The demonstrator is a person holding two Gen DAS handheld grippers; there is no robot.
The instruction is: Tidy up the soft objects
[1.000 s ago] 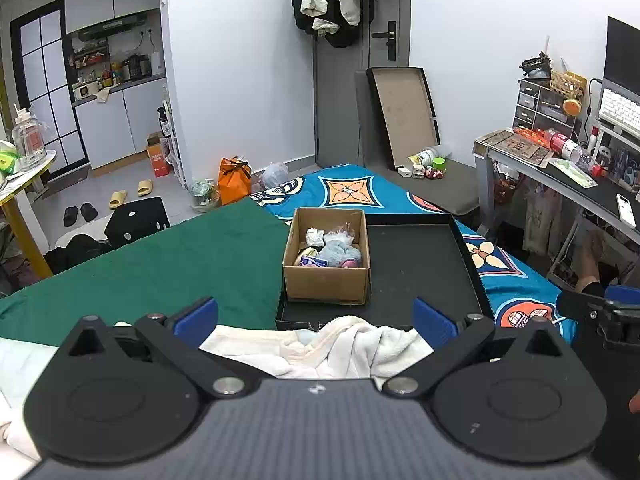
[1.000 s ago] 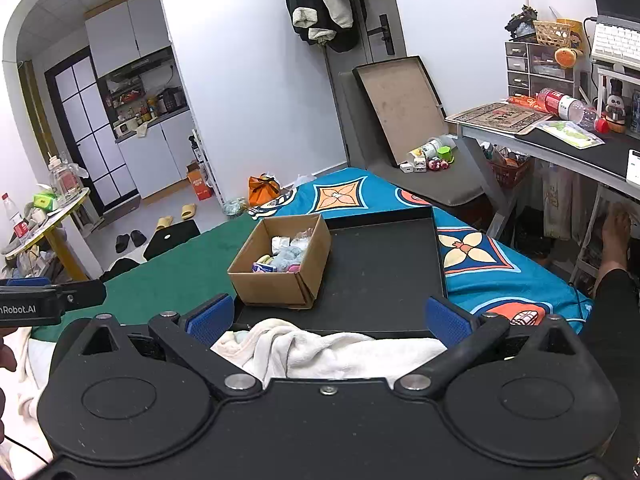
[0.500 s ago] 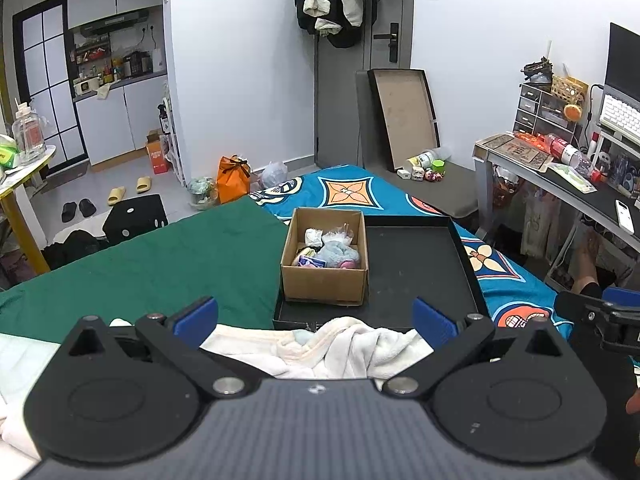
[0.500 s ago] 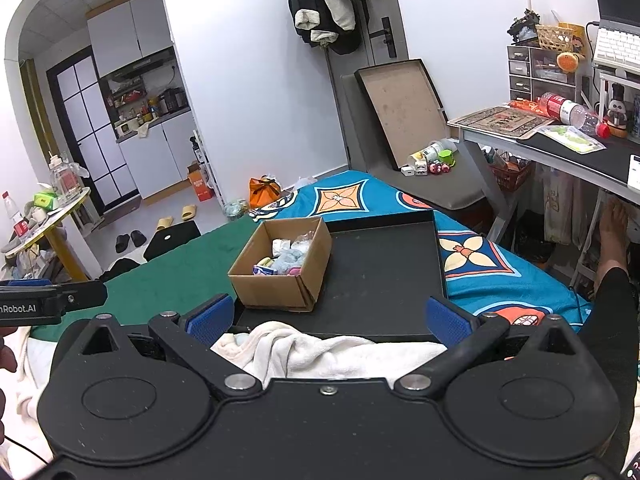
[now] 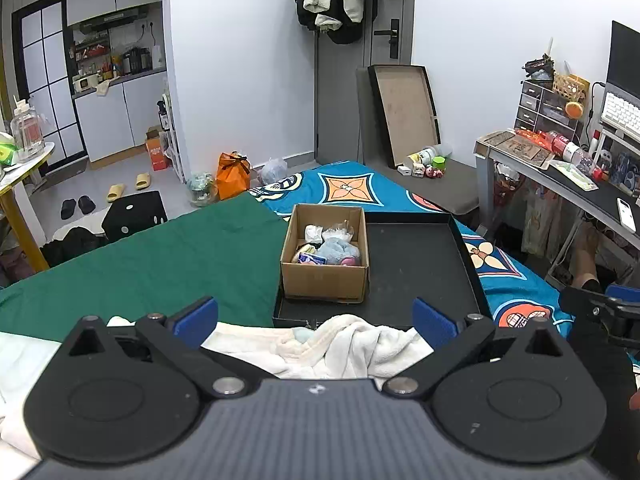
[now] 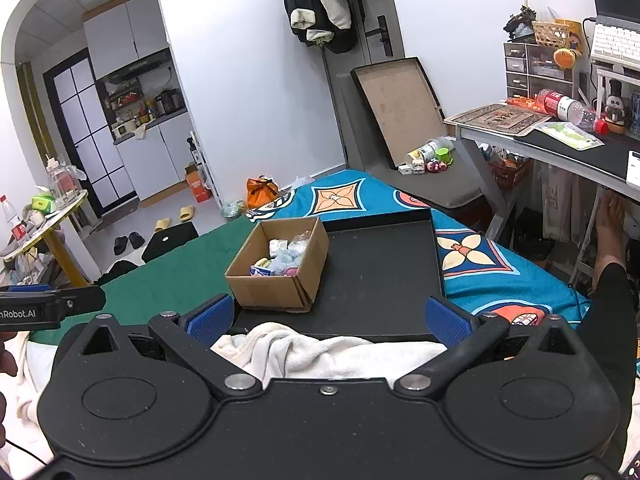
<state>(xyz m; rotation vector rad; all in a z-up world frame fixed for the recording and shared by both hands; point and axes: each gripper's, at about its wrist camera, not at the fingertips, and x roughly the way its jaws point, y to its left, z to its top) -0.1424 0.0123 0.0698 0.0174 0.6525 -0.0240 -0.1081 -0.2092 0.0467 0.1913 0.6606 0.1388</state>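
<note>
Almost nothing moved vs earlier frames: both grippers stay put, view just edges a bit. Bed w/ 2 covers: green sheet (image 5: 152,264) left, blue patterned one (image 6: 492,264) right. 1 black tray (image 5: 416,264) mid-bed, 1 cardboard box (image 5: 324,278) in its left part, holding several small soft items (image 5: 332,248); exact count can't tell. 1 white towel (image 5: 352,340) bunched at tray's near edge, just beyond the fingertips. Left gripper (image 5: 314,318) jaws spread wide, nothing held. Right gripper (image 6: 328,320) likewise wide apart, empty.
</note>
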